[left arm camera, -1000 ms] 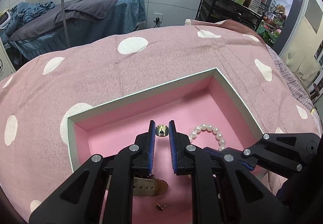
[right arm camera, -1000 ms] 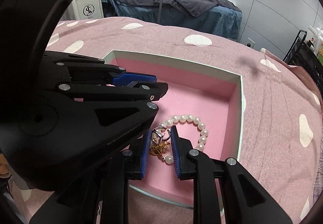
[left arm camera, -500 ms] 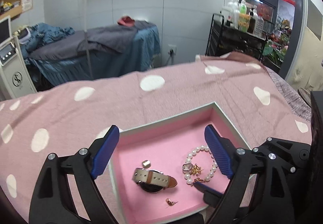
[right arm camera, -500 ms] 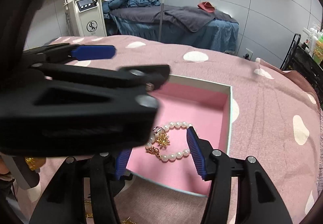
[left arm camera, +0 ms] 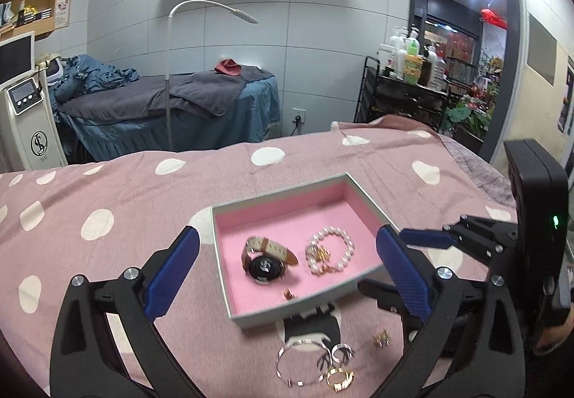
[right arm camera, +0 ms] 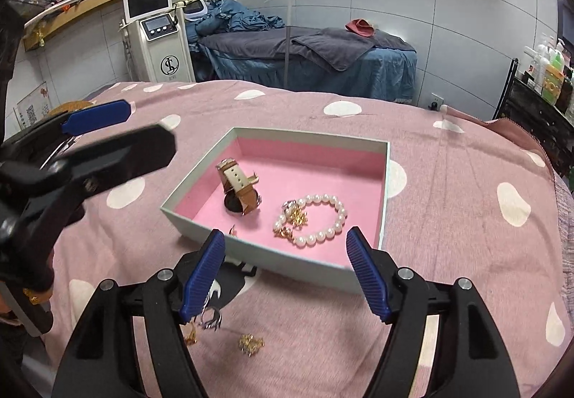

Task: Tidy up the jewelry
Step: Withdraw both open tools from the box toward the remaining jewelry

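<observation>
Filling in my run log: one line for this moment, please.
left gripper: open, empty | right gripper: open, empty | watch, pearl bracelet: in box | bangle: outside

Pink dotted bedspread (left arm camera: 125, 190), grey box (left arm camera: 283, 308), silver bangle (left arm camera: 301, 362), gold rings (left arm camera: 339, 378) alongside

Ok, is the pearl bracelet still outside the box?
No, the pearl bracelet lies on the pink floor inside the box, right of the watch.
</observation>
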### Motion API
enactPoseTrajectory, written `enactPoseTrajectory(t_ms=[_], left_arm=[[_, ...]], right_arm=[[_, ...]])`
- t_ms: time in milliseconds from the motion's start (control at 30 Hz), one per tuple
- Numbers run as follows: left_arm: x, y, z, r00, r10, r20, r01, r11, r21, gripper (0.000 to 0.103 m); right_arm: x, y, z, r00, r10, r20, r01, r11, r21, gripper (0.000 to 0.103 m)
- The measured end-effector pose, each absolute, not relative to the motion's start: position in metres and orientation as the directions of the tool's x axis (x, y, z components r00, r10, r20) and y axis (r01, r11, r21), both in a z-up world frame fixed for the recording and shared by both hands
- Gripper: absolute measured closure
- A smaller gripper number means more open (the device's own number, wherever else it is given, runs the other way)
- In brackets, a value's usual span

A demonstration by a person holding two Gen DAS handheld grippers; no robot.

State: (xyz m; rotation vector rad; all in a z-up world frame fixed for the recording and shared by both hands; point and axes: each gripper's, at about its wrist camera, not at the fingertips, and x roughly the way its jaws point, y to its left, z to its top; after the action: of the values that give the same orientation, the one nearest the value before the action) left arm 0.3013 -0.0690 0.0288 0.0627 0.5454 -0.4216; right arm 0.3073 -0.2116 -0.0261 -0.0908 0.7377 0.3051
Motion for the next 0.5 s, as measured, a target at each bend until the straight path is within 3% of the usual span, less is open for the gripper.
enactPoseTrajectory(t_ms=[500], left_arm=[[0.25,-0.059,-0.031,0.718,-0.321,-0.617,0.42,0.907,0.017,0.006]], right_arm=[[0.271,-0.219,-0.059,0.633,0.23,-0.74,-0.321,0.947,0.019,0.034]])
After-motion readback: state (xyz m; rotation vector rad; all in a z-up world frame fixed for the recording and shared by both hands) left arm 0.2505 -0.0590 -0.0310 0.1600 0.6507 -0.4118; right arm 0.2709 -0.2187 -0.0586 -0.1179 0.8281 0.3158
